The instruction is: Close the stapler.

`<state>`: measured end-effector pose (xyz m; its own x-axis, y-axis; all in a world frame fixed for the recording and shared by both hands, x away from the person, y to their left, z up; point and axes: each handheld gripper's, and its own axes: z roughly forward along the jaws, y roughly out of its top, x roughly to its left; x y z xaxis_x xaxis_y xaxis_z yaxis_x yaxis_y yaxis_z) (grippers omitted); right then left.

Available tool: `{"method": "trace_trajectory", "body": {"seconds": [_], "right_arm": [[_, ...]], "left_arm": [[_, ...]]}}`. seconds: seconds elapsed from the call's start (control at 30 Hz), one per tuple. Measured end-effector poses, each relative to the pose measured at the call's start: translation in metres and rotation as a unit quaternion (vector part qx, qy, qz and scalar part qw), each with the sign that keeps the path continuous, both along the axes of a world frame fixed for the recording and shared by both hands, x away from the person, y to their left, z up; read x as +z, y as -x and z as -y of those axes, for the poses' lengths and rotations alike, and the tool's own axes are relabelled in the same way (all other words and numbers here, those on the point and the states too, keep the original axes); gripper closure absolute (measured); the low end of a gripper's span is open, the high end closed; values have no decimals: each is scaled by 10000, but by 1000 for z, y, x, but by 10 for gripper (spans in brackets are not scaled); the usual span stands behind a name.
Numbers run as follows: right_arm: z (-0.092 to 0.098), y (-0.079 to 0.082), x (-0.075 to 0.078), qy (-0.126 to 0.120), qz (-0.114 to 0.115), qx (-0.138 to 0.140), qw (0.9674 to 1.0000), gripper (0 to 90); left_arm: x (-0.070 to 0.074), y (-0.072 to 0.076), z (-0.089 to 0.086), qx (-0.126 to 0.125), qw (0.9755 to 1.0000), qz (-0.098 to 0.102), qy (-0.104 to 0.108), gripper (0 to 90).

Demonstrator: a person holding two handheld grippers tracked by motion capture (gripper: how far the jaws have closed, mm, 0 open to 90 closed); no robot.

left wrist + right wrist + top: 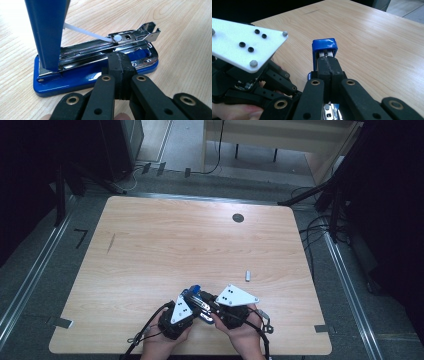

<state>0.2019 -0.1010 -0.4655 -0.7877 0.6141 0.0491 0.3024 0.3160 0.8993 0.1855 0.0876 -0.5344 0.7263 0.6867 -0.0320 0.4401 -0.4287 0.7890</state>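
Blue stapler (82, 75) sits on the wooden surface (165, 245) near its front edge, lid swung up, metal staple channel (100, 48) exposed. Your left gripper (119, 72) has its jaws pressed together with nothing between them, tips against the stapler's side by the channel. Your right gripper (329, 66) likewise has jaws closed and empty, tips at the raised blue lid (324, 45). A small grey cylinder (246, 275) lies apart, to the right.

A light wooden table (150, 245) bears an opened blue stapler (95, 75) and a small grey cylinder (247, 275).
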Motion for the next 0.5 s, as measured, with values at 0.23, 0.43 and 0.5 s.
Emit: {"method": "trace_trajectory", "body": {"seconds": [0.23,0.43,0.5], "right_arm": [[-6,-4,3,-36,23,20,10000,900],[-12,-7,5,10,58,42,10000,900],[-13,-8,6,19,63,47,10000,900]], "left_arm": [[0,0,0,1,10000,3,3,900],[0,0,0,-4,10000,9,0,900],[0,0,0,-9,10000,17,-13,900]]}}
